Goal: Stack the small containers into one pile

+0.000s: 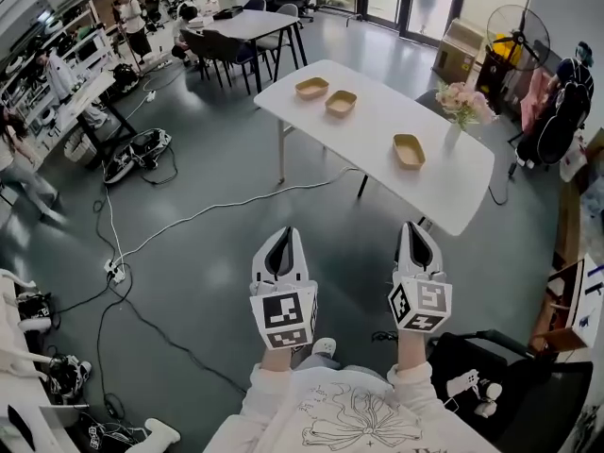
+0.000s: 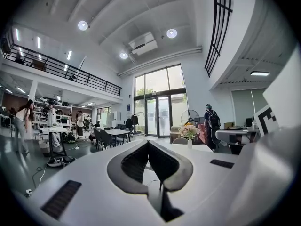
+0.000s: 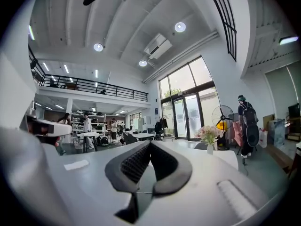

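Observation:
Three small tan containers lie apart on a white table [image 1: 434, 192] ahead of me: one [image 1: 311, 88] at the far left, a second [image 1: 341, 103] just right of it, a third [image 1: 409, 151] nearer the table's right end. My left gripper [image 1: 282, 239] and right gripper [image 1: 416, 233] hang side by side over the grey floor, well short of the table. Both are shut with tips touching and nothing between them. In the left gripper view the left gripper [image 2: 147, 142] points level across the table; the right gripper [image 3: 150, 142] does the same in its own view.
A vase of pink flowers [image 1: 460, 109] stands at the table's far right edge. White cables [image 1: 189, 217] trail over the floor on the left to a power strip [image 1: 114, 271]. A fan [image 1: 516, 38] and boxes stand at the back right. People work at desks far left.

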`<state>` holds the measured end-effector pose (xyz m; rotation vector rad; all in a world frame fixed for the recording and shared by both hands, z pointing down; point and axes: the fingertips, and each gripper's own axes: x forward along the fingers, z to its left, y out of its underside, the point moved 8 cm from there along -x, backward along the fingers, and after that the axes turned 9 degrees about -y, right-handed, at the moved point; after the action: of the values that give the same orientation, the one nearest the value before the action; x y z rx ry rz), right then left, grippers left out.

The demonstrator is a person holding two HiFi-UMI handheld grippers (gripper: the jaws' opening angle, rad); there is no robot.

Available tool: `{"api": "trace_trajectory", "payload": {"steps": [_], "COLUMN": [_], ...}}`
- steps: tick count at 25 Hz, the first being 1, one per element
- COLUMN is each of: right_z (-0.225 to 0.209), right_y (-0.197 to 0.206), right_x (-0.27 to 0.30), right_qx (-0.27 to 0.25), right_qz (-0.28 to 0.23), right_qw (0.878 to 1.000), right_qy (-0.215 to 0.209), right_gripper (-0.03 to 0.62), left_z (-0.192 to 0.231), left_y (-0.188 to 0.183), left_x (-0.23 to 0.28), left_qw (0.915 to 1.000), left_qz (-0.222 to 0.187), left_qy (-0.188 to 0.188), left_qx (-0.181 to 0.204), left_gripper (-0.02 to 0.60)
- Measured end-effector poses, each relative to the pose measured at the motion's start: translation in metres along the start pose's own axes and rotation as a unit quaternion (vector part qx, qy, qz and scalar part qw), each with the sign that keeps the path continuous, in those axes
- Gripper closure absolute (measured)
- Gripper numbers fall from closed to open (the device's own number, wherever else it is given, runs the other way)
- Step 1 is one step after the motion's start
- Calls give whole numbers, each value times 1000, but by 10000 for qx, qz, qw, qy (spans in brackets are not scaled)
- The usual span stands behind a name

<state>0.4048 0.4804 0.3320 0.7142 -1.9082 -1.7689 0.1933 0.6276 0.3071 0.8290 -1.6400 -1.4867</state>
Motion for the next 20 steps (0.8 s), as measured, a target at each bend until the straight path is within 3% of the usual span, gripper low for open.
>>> {"api": "trace_trajectory", "payload": {"steps": [9,20], "right_z": [-20,-97], "right_y": [13,24], "right_x": [33,120], "right_qx": [45,48], "right_qz": [178,341], "right_qw": [9995,9985], "right_qy": [268,430], "right_gripper": [582,582], "left_z": [-3,-39], "left_y": [8,11], "left_x": [55,169], "left_qw": [9995,9988], "left_qz": [132,288], "left_qy": [275,407], "left_qx": [-31,-17], "left_gripper": [574,575]}}
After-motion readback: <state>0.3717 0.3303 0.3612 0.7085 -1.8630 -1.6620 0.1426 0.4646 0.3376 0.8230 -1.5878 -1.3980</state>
